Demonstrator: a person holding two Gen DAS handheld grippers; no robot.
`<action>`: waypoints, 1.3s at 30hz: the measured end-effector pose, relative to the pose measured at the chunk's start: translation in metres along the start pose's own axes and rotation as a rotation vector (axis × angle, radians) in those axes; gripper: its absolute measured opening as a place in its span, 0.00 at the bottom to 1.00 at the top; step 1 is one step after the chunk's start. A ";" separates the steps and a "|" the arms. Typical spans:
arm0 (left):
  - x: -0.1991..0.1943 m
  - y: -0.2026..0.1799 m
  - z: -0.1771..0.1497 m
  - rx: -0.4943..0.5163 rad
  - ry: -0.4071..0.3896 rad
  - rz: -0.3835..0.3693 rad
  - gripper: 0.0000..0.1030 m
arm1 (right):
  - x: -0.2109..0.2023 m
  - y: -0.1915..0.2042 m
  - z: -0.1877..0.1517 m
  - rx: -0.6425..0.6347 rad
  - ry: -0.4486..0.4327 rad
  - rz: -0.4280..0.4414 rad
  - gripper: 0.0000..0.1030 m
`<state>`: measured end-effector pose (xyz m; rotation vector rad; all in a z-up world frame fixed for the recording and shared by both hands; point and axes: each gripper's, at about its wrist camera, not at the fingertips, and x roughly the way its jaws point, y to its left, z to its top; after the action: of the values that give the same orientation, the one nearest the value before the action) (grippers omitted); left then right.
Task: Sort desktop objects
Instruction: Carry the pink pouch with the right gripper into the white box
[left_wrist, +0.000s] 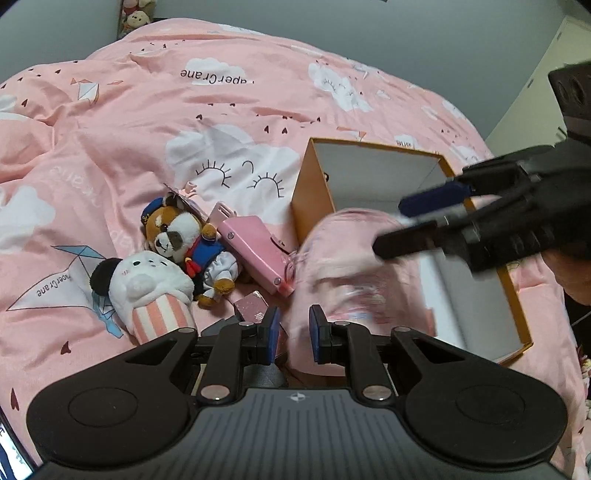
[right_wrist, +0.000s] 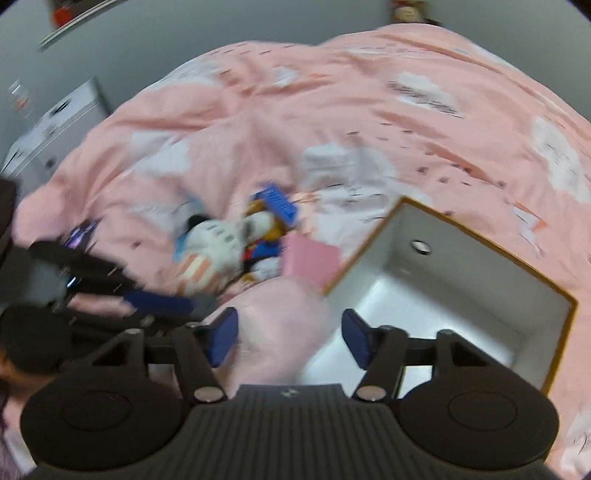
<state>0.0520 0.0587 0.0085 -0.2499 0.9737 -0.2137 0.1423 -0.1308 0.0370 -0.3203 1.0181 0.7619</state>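
Note:
An open orange box (left_wrist: 312, 184) with a white inside lies on the pink quilt; it also shows in the right wrist view (right_wrist: 480, 266). A blurred pink plush (left_wrist: 347, 266) sits over the box's near edge, also seen in the right wrist view (right_wrist: 280, 317). My right gripper (right_wrist: 290, 338) is open just above it and also shows in the left wrist view (left_wrist: 402, 225). My left gripper (left_wrist: 293, 330) is open and empty, close to the plush's left side. A dog plush (left_wrist: 188, 240), a white plush (left_wrist: 147, 288) and a pink case (left_wrist: 255, 251) lie left of the box.
A small pink metallic box (left_wrist: 251, 306) lies just before my left fingers. A blue comb-like piece (right_wrist: 280, 203) rests by the toys. A dark phone (right_wrist: 79, 234) lies at the left. A white cabinet (right_wrist: 55, 129) stands beyond the bed.

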 end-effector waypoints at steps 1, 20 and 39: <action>0.001 -0.001 0.000 0.002 0.007 -0.004 0.18 | 0.003 -0.006 0.000 0.024 -0.003 -0.006 0.63; 0.002 0.004 0.021 0.034 0.013 -0.033 0.18 | -0.006 -0.049 -0.015 0.343 -0.029 0.209 0.19; 0.113 0.060 0.093 -0.126 0.188 0.000 0.50 | -0.013 -0.088 -0.056 0.312 -0.135 -0.199 0.18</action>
<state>0.1955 0.0936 -0.0489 -0.3499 1.1751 -0.1780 0.1634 -0.2305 0.0111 -0.0967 0.9448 0.4299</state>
